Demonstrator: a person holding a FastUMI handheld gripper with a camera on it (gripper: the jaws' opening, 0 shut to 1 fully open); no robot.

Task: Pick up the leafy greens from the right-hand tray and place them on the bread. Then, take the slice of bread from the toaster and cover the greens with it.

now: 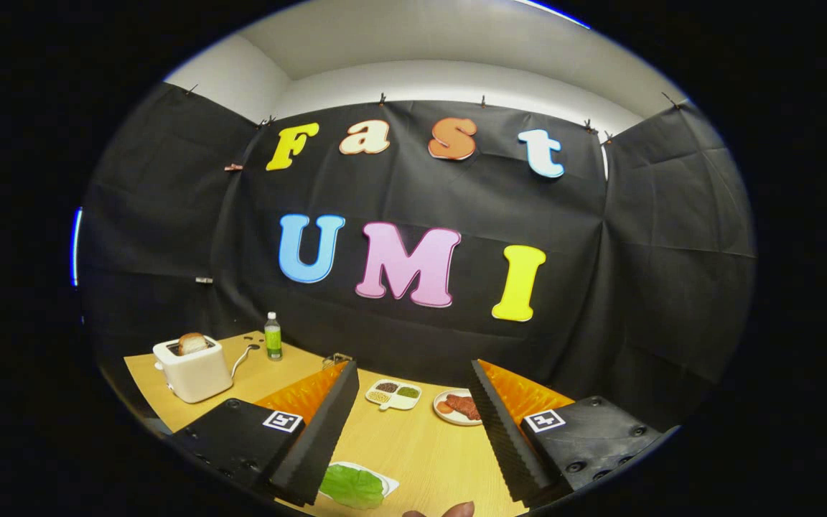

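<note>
Gripper view: tongs (413, 431) wide open, empty; one toaster (193, 368), one bread slice (192, 342), two plates.

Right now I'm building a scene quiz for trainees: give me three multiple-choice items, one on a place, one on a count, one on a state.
1. Where are the leafy greens?
A. on a tray between the fingers
B. in the toaster
C. beside the bottle

2. How many compartments does the small divided dish have?
A. one
B. three
C. six

3. How does the gripper stand?
A. shut on the greens
B. shut on the bread
C. open, holding nothing

Answers: 1 A, they lie on a white tray near the left finger. 2 B, three fillings show. 3 C, bare table shows between the spread fingers.
</note>
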